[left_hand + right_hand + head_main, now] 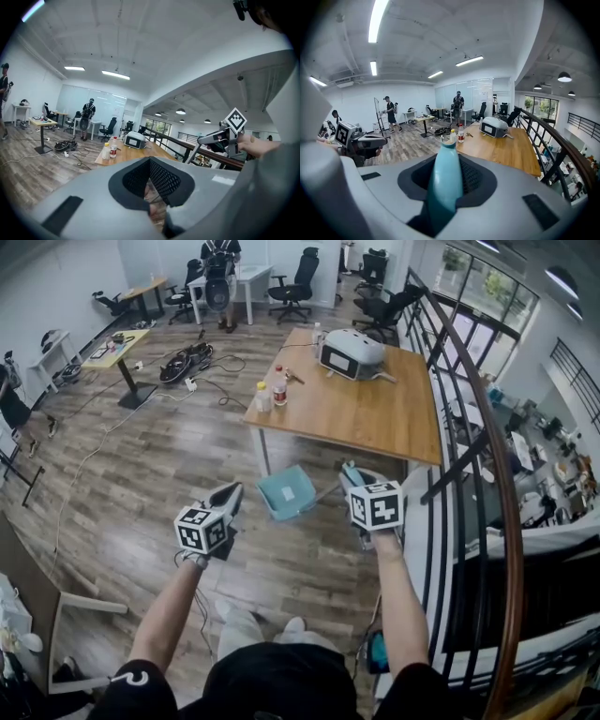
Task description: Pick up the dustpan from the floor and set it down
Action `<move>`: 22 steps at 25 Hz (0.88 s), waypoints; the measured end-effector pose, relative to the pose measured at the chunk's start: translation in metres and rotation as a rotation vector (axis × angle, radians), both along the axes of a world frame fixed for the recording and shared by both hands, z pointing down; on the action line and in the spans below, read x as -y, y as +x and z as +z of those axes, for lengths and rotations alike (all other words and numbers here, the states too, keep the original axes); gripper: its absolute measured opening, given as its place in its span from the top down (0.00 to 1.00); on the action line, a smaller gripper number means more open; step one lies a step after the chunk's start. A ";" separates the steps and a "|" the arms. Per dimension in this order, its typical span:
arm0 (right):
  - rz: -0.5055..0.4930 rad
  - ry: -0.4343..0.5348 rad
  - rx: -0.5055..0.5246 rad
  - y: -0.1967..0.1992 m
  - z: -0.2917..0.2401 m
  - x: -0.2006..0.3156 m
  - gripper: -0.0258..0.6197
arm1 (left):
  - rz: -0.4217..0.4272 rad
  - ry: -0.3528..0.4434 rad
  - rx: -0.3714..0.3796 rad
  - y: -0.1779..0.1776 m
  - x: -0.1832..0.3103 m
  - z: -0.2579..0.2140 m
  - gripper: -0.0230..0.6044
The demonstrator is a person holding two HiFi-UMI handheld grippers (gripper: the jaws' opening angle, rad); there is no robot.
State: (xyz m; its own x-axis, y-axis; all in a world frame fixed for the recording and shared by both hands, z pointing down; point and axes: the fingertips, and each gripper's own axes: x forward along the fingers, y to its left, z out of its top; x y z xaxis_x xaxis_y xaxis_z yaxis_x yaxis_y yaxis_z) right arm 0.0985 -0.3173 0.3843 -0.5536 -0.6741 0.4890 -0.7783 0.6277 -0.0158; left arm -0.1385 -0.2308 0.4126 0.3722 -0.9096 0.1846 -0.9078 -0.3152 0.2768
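The teal dustpan (286,491) hangs above the wooden floor, in front of the table's near edge. Its teal handle (446,180) runs up between the jaws of my right gripper (350,474), which is shut on it. In the right gripper view the handle fills the gap between the jaws and points toward the table. My left gripper (229,493) is held to the left of the pan, apart from it. Its jaws meet with nothing between them in the left gripper view (150,161). Each gripper view shows the other gripper at its edge.
A wooden table (375,418) stands just ahead with a white device (352,352) and two bottles (272,393) on it. A dark railing (469,437) runs along the right. Cables (187,362), desks, office chairs and a standing person (217,277) are farther back.
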 end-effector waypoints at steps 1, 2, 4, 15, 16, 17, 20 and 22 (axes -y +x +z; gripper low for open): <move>-0.001 -0.004 -0.001 0.001 0.000 -0.002 0.82 | -0.005 0.006 0.000 0.000 -0.001 -0.002 0.97; -0.001 -0.005 0.000 0.001 0.000 -0.003 0.82 | -0.011 0.016 0.005 0.000 -0.002 -0.004 0.97; -0.002 -0.006 0.003 0.002 0.001 -0.005 0.82 | -0.023 0.041 0.041 -0.002 -0.003 -0.005 0.97; 0.017 -0.039 -0.003 0.007 0.024 -0.020 0.82 | 0.022 0.058 0.122 0.011 -0.006 0.008 0.97; 0.022 -0.041 -0.003 0.010 0.027 -0.020 0.82 | 0.028 0.061 0.120 0.015 -0.004 0.008 0.97; 0.025 -0.041 -0.003 0.013 0.030 -0.020 0.82 | 0.033 0.067 0.119 0.018 -0.001 0.007 0.97; 0.041 -0.051 -0.003 0.020 0.039 -0.018 0.82 | 0.049 0.076 0.121 0.025 0.004 0.007 0.97; 0.064 -0.066 -0.003 0.027 0.048 -0.021 0.82 | 0.066 0.069 0.123 0.028 0.005 0.012 0.97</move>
State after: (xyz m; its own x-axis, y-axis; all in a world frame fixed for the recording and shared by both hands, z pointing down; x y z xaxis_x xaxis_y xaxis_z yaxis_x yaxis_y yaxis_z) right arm 0.1253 -0.2964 0.4328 -0.5087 -0.6743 0.5353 -0.8170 0.5741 -0.0532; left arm -0.1104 -0.2358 0.4247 0.4095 -0.8962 0.1710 -0.9104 -0.3892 0.1402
